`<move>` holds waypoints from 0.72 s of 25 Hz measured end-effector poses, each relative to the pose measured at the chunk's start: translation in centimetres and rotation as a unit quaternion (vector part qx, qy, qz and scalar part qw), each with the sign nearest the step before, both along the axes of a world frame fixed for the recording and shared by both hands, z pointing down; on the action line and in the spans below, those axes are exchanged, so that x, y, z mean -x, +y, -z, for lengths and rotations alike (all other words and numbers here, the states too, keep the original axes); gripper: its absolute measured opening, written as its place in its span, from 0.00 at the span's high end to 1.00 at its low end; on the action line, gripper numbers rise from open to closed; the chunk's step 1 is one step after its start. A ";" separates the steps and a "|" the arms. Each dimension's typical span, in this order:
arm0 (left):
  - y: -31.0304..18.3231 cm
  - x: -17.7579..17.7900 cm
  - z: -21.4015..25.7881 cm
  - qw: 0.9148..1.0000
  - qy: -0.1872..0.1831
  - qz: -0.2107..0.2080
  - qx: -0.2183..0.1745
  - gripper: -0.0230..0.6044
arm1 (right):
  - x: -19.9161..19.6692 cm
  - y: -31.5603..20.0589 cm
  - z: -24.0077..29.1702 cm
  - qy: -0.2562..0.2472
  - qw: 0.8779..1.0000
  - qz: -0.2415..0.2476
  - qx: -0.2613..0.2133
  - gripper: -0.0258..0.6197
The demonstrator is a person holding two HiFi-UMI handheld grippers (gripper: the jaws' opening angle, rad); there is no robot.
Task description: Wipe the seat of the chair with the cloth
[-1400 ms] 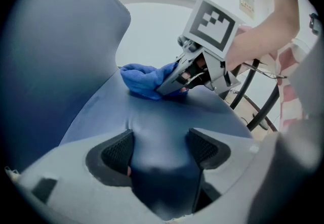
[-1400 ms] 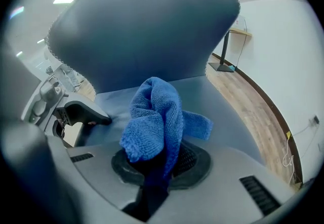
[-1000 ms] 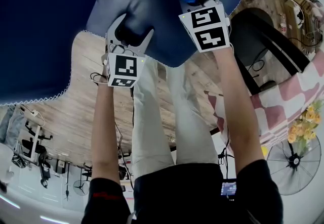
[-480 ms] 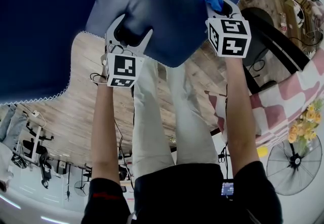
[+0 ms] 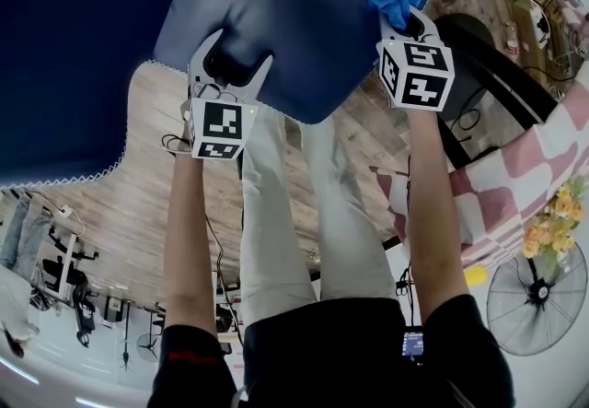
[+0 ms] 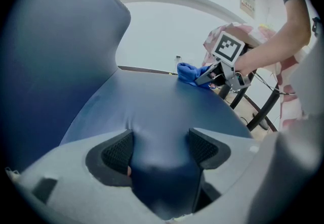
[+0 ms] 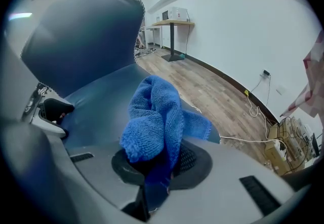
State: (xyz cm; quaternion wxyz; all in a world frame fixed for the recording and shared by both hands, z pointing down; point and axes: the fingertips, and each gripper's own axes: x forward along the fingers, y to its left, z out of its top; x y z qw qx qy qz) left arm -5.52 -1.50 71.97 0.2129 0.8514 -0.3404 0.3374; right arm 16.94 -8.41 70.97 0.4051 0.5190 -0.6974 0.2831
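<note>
right gripper view: right tongs (image 7: 161, 161) pinch blue cloth (image 7: 152, 122); left tongs (image 6: 161, 149) clamp seat (image 6: 167, 104).

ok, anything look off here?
One thing: the left tongs are clamped on the seat edge, puckering its cover between them. Otherwise normal: the right tongs hold the cloth at the seat's far edge.

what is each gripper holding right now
Left gripper: closed, clamped on the near edge of the chair seat.
Right gripper: closed, holding the blue cloth.
</note>
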 end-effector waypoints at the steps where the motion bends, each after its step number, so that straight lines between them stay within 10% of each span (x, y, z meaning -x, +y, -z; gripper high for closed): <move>1: 0.0 -0.1 0.0 1.000 0.000 0.000 0.002 0.41 | -0.1 0.0 0.0 0.000 1.000 -0.001 0.002 0.89; 11: 0.1 0.8 -0.5 0.997 -0.045 0.021 0.062 0.43 | 2.3 4.4 1.2 -0.030 0.996 0.003 0.083 0.89; 18: -0.1 3.3 5.3 0.989 -0.057 0.104 0.092 0.83 | 4.1 7.6 6.3 -0.064 0.994 0.012 0.088 0.89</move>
